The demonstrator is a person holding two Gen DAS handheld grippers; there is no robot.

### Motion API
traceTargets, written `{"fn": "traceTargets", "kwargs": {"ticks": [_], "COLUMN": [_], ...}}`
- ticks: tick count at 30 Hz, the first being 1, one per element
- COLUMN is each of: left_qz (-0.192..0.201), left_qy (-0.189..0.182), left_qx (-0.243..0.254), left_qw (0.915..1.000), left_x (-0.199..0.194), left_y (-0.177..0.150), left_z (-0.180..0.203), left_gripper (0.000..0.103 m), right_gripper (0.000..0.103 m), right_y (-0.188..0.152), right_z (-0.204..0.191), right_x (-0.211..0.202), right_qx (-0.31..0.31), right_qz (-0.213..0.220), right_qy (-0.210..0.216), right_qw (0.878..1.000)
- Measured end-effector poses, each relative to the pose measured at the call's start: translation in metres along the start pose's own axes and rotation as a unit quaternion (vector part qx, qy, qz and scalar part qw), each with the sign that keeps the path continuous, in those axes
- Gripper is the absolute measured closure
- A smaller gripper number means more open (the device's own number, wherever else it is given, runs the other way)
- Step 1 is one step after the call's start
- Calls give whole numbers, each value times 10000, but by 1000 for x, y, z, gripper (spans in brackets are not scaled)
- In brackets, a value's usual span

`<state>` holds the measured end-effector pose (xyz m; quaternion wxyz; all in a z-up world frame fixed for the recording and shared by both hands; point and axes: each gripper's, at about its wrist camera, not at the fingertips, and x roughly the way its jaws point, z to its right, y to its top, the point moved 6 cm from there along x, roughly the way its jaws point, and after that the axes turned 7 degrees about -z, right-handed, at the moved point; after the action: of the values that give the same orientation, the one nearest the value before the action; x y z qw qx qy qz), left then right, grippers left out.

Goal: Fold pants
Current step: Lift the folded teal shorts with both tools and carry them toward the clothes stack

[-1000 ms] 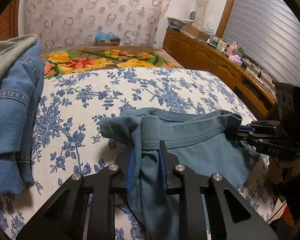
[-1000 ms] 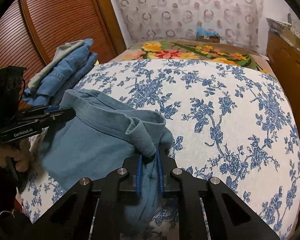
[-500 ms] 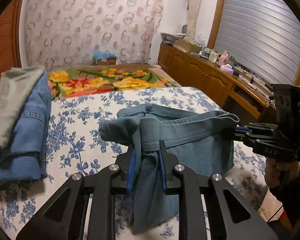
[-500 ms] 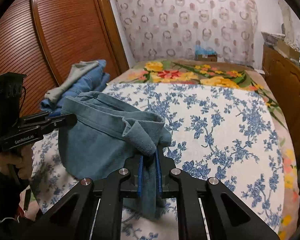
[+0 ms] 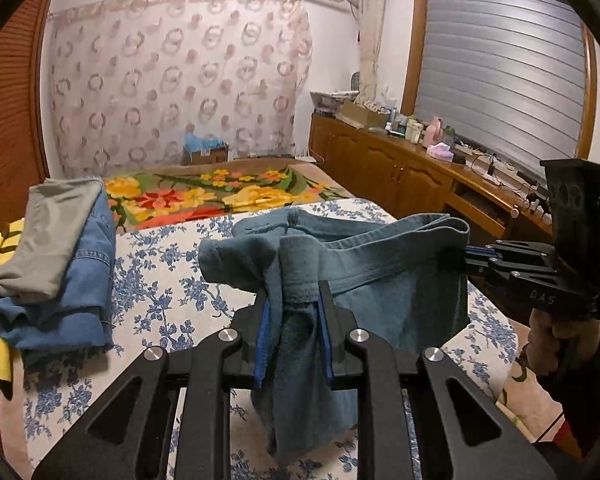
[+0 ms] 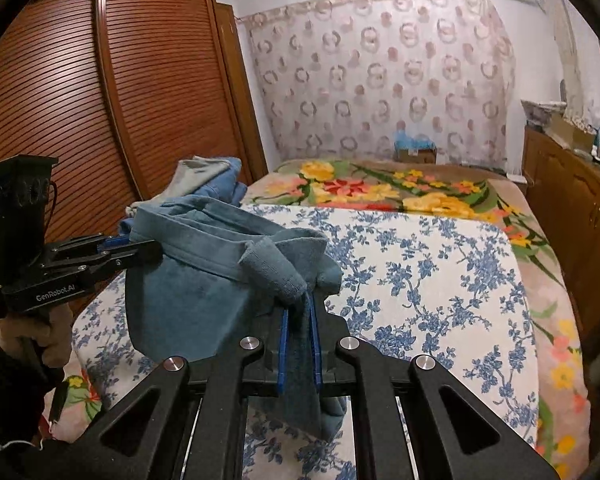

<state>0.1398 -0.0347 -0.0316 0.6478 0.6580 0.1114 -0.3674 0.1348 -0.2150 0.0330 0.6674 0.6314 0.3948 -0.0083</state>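
Teal-blue pants [image 5: 388, 276] hang by the waistband between my two grippers, lifted above the bed. My left gripper [image 5: 292, 304] is shut on one end of the waistband, cloth bunched between its blue pads. My right gripper [image 6: 299, 312] is shut on the other end; it also shows in the left wrist view [image 5: 466, 254] at the right. The left gripper shows in the right wrist view [image 6: 140, 246] at the left. The pants [image 6: 196, 292] sag in the middle and their legs hang down out of sight.
The bed has a blue-flowered sheet [image 6: 428, 280] and a bright floral blanket [image 5: 204, 196] at the far end. A pile of folded jeans and grey clothes [image 5: 56, 264] lies at the bed's left side. A wooden wardrobe [image 6: 112, 92] stands left, a cluttered wooden cabinet [image 5: 412, 168] right.
Both grippers have risen with the pants, lifting the waistband well clear of the sheet. More of the room's walls and window now show.
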Motion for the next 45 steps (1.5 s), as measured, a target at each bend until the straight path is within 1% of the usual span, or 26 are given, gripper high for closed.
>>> {"fn": "traceTargets", "kwargs": {"ticks": [7, 11, 15, 18, 22, 27, 33, 38, 45], "left_qz": [168, 267, 335, 384, 408, 450, 462, 485, 512], "left_qy": [76, 112, 152, 214, 328, 520, 789, 1037, 1266], "left_qx": [41, 77, 104, 86, -27, -176, -358, -570, -667], "left_qw": [9998, 9996, 9993, 9990, 9986, 9975, 9952, 9918, 9884], "left_x": [-24, -33, -38, -40, -41, -41, -39, -37, -34], "left_y": [-3, 0, 3, 7, 11, 15, 21, 30, 42], "left_z": [8, 9, 8, 2, -16, -43, -78, -109, -141], "left_gripper": [82, 82, 82, 82, 82, 82, 82, 82, 82], "right_gripper": [94, 94, 95, 95, 95, 95, 95, 95, 96], "right_y": [-9, -5, -3, 1, 13, 32, 64, 91, 121], "right_z": [-12, -20, -25, -27, -32, -39, -45, -43, -44], "right_x": [-24, -33, -38, -33, -18, 11, 47, 75, 114], "right_qx": [-122, -251, -338, -450, -630, -873, -1026, -1091, -1338], "right_qz": [180, 287, 358, 378, 380, 387, 421, 470, 537], "right_qy": [21, 5, 5, -19, -17, 50, 262, 467, 618], "right_qw": [9998, 9993, 9988, 9983, 9973, 9954, 9935, 9918, 9876]}}
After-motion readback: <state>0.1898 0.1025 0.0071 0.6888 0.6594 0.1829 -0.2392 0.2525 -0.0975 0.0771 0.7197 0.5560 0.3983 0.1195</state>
